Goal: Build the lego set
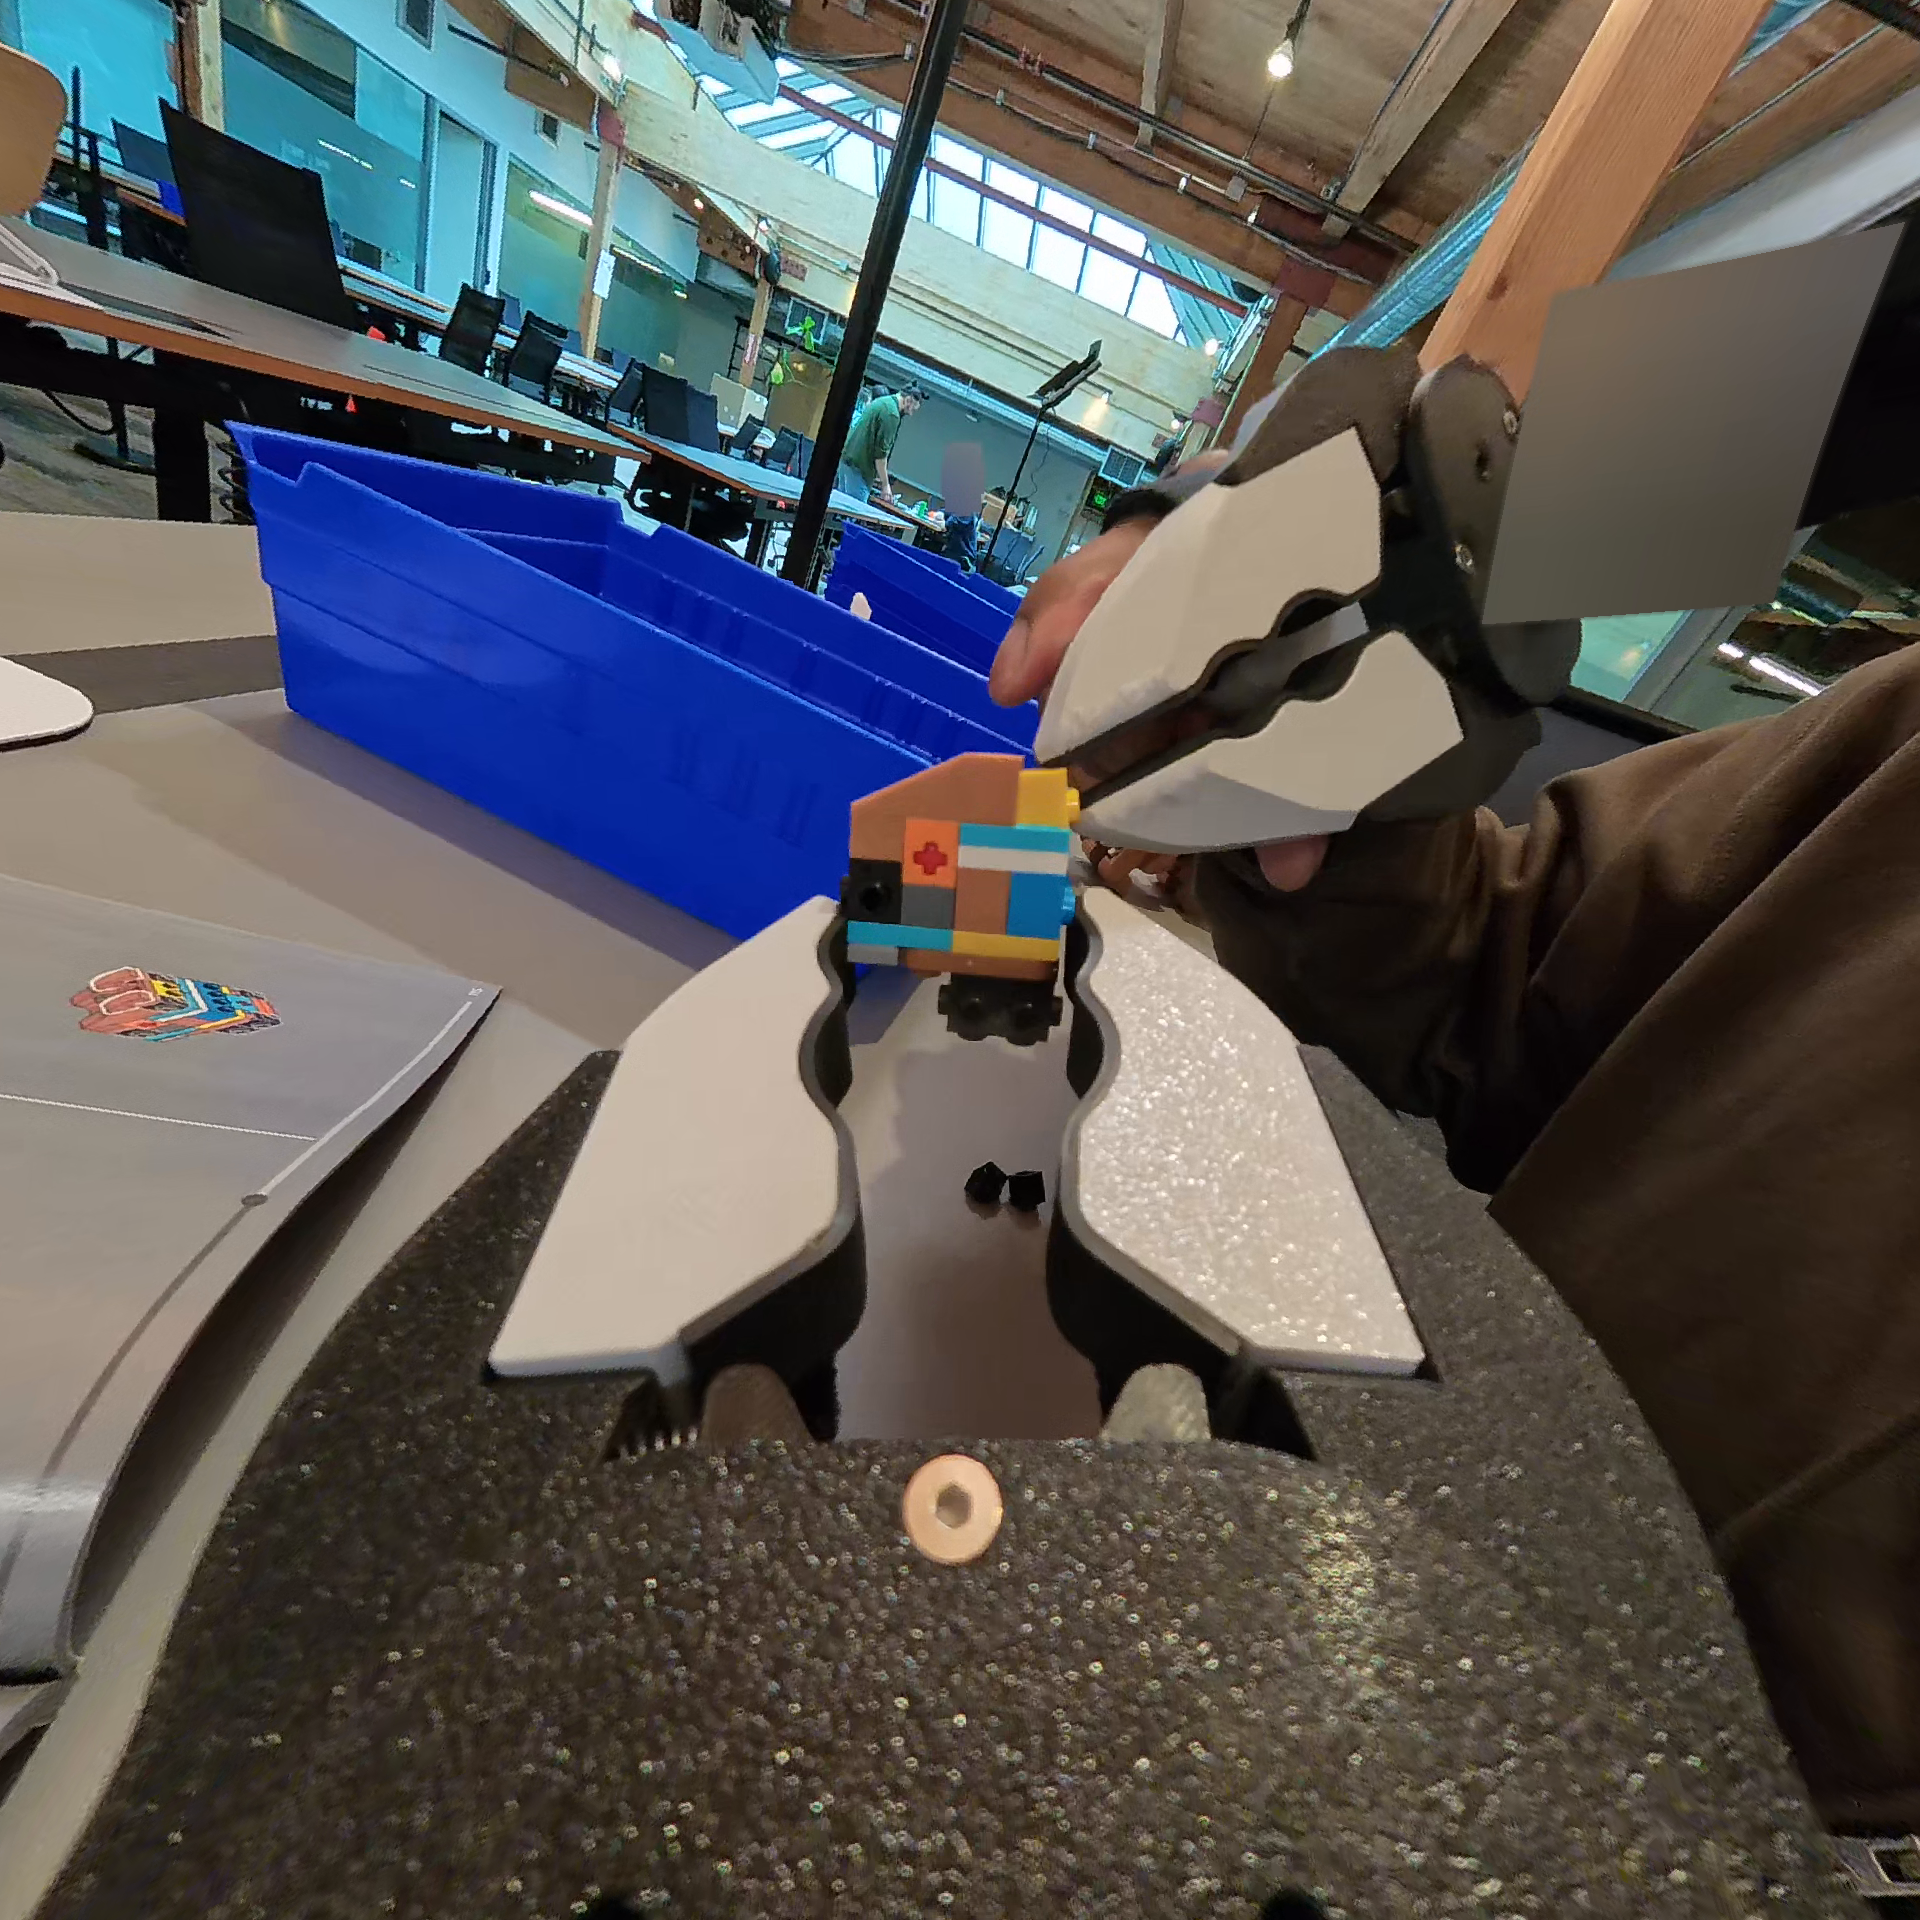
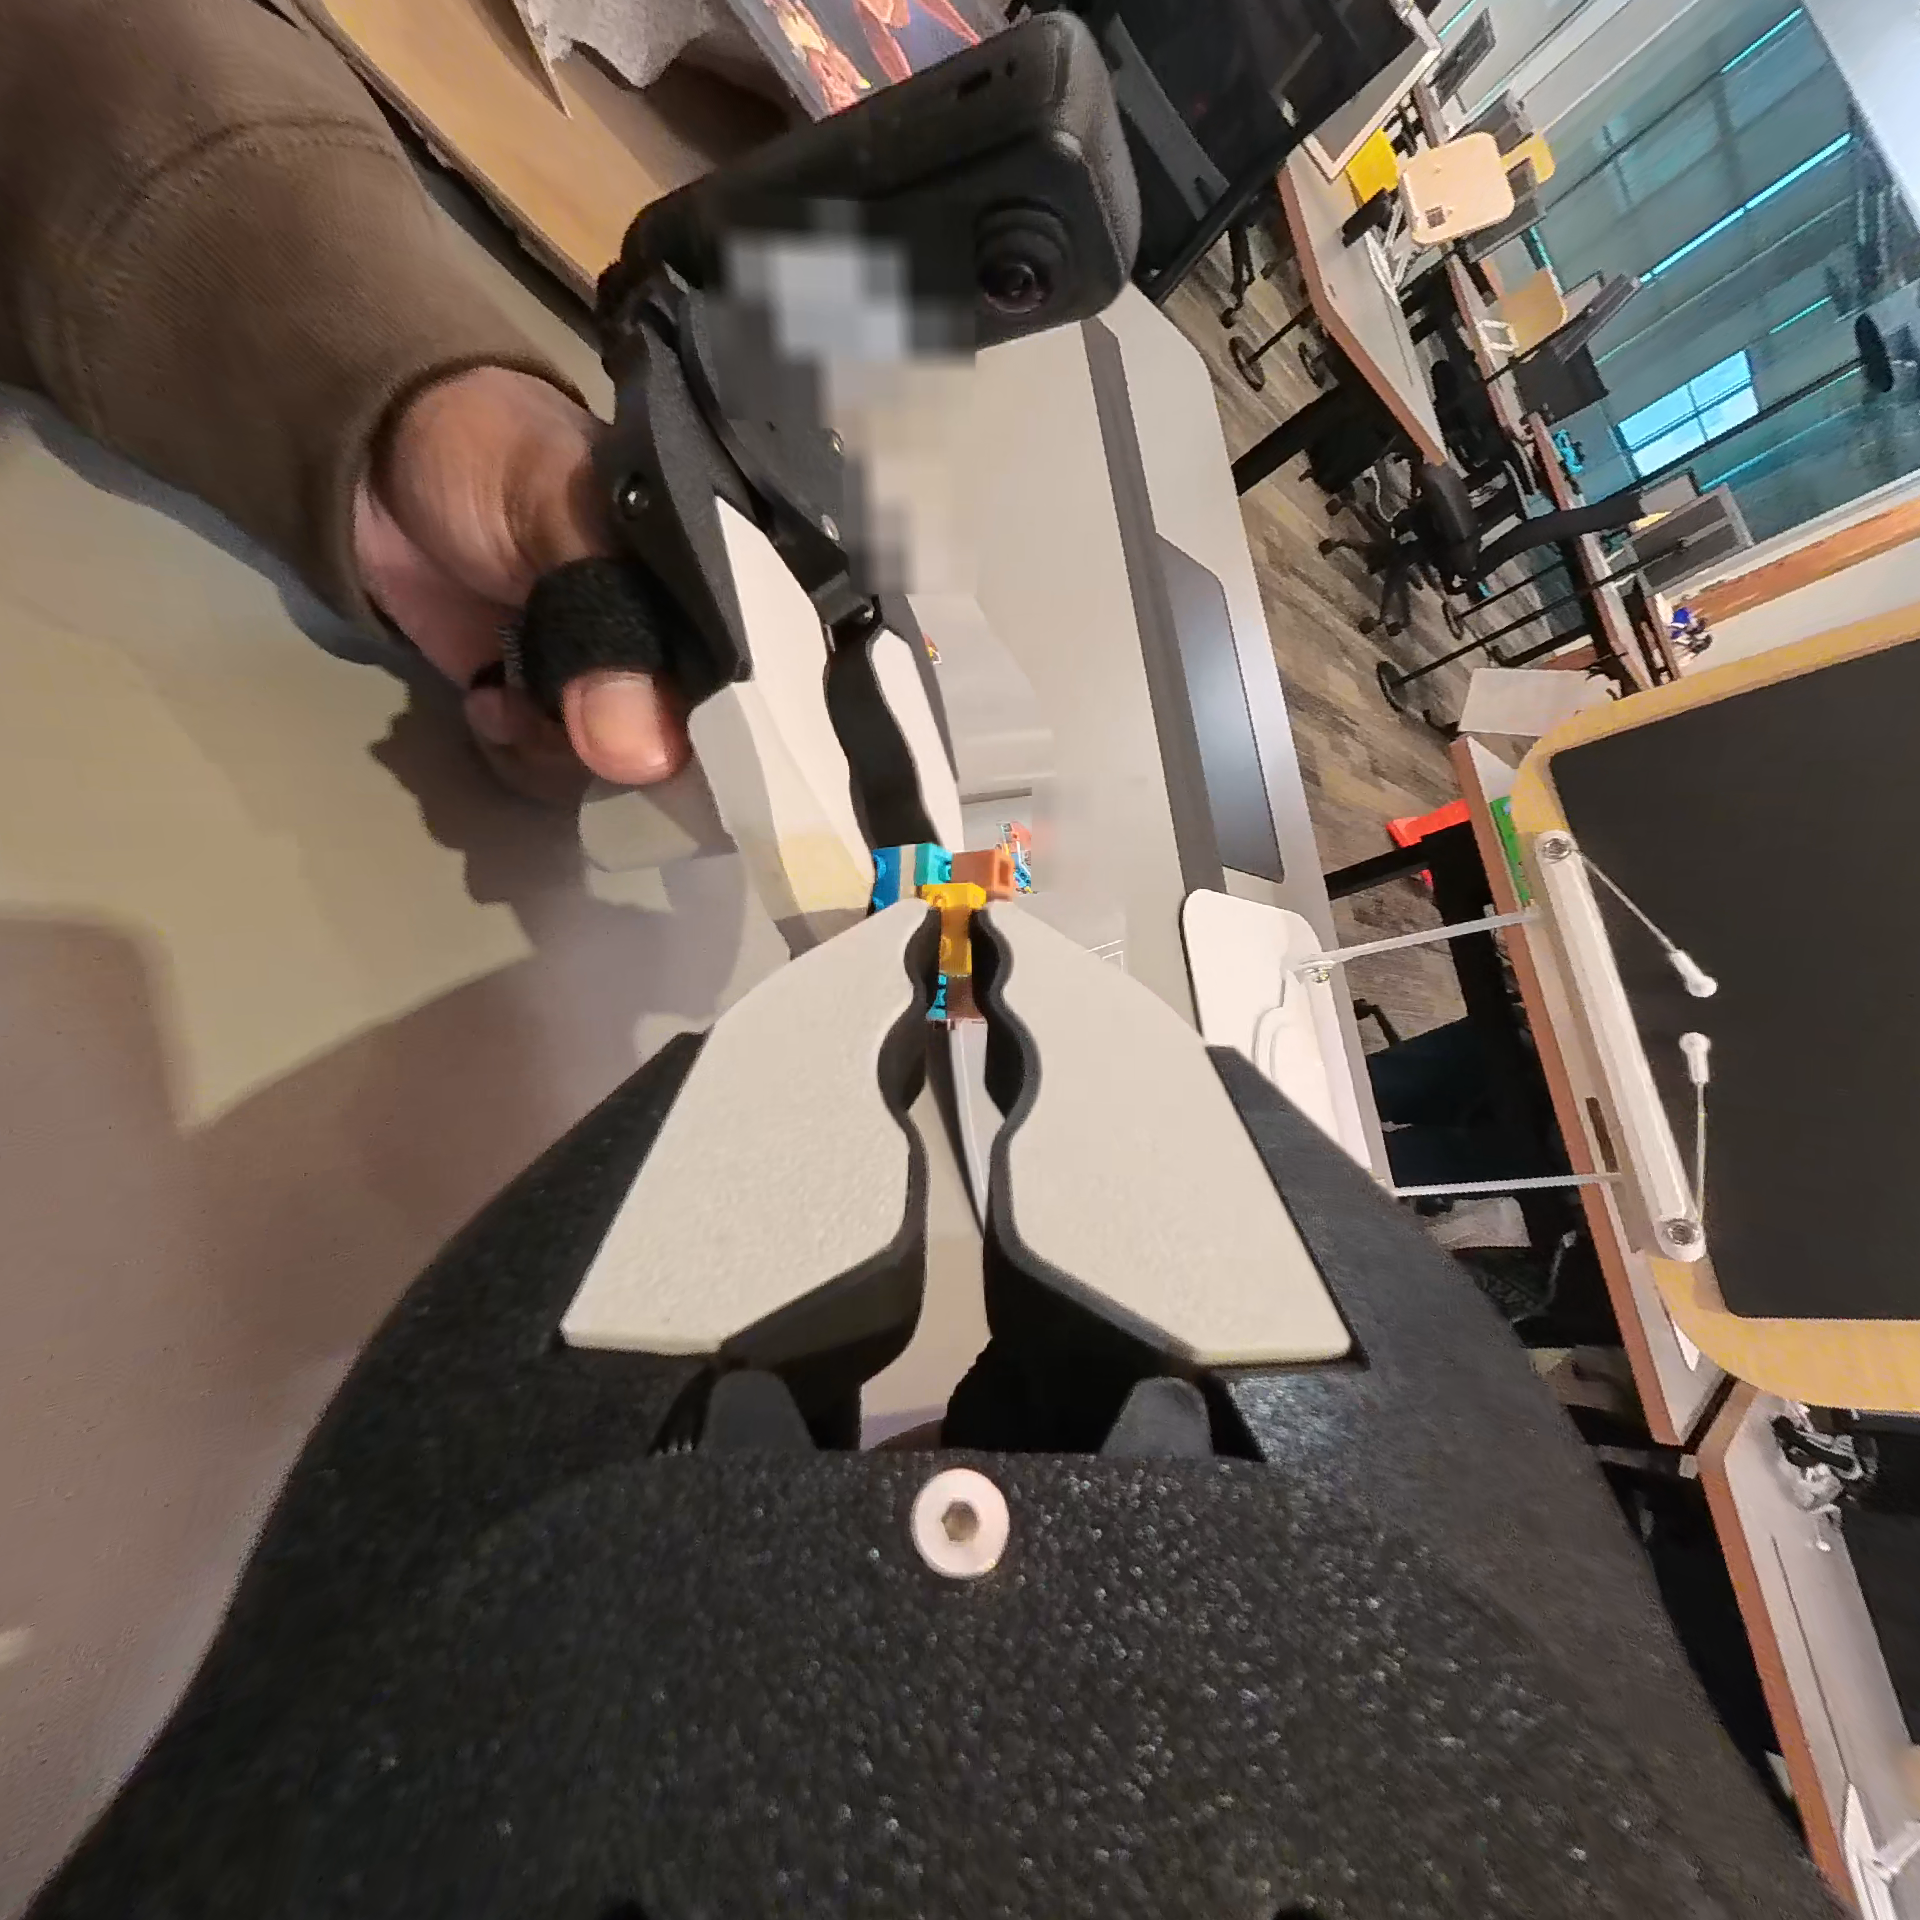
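Two grippers meet at one lego block, above the table.

The left gripper (image 1: 956, 935) clamps the multicoloured lego assembly (image 1: 956, 868) at its fingertips; the right gripper (image 2: 958, 935), jaws nearly together on a small yellow piece (image 2: 954, 930), comes at the assembly's upper right corner. Two loose black pieces (image 1: 1004, 1184) lie on the table (image 1: 312, 790) below.

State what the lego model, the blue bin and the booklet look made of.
Lego model: hard moulded plastic, smooth with a slight sheen, crisp brick seams. Blue bin: rigid moulded plastic, uniform colour, ribbed walls. Booklet: likely coated paper; thin, curling pages.
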`<control>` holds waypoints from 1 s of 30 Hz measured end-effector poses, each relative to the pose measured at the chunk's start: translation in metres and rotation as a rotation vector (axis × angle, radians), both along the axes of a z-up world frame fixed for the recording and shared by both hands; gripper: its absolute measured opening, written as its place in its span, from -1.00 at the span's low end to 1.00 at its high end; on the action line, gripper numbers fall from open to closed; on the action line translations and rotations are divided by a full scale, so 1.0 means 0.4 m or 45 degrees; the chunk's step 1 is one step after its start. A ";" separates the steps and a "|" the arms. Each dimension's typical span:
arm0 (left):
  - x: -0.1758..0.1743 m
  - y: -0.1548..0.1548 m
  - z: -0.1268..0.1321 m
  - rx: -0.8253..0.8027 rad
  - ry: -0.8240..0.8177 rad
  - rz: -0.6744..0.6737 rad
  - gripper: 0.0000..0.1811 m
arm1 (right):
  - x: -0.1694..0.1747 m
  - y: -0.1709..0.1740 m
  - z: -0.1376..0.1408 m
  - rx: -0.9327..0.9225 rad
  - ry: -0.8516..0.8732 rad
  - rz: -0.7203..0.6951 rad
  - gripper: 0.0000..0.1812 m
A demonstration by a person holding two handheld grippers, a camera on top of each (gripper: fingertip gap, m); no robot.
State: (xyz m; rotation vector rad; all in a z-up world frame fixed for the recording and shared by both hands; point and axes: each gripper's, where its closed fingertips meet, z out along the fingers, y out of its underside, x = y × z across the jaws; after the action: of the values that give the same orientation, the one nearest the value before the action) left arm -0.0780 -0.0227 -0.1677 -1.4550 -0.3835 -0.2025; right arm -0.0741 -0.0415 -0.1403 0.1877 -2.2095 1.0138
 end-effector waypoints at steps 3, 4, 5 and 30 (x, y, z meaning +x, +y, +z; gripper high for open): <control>0.002 0.000 0.003 0.005 0.007 0.000 -0.57 | 0.003 -0.001 0.004 -0.018 0.028 -0.004 -0.95; 0.002 0.000 0.005 0.010 0.007 0.002 -0.57 | 0.002 -0.001 0.005 -0.024 0.042 -0.006 -0.95; 0.001 -0.001 0.006 0.012 0.007 0.005 -0.57 | 0.001 -0.002 0.006 -0.026 0.059 -0.008 -0.95; 0.010 -0.007 0.019 0.023 0.100 0.011 -0.58 | 0.016 -0.007 0.017 -0.115 0.026 0.015 -0.97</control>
State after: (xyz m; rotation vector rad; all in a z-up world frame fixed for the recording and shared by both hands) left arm -0.0741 -0.0254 -0.1599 -1.4390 -0.3232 -0.1415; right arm -0.0677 -0.0442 -0.1333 0.1699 -2.1418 1.1111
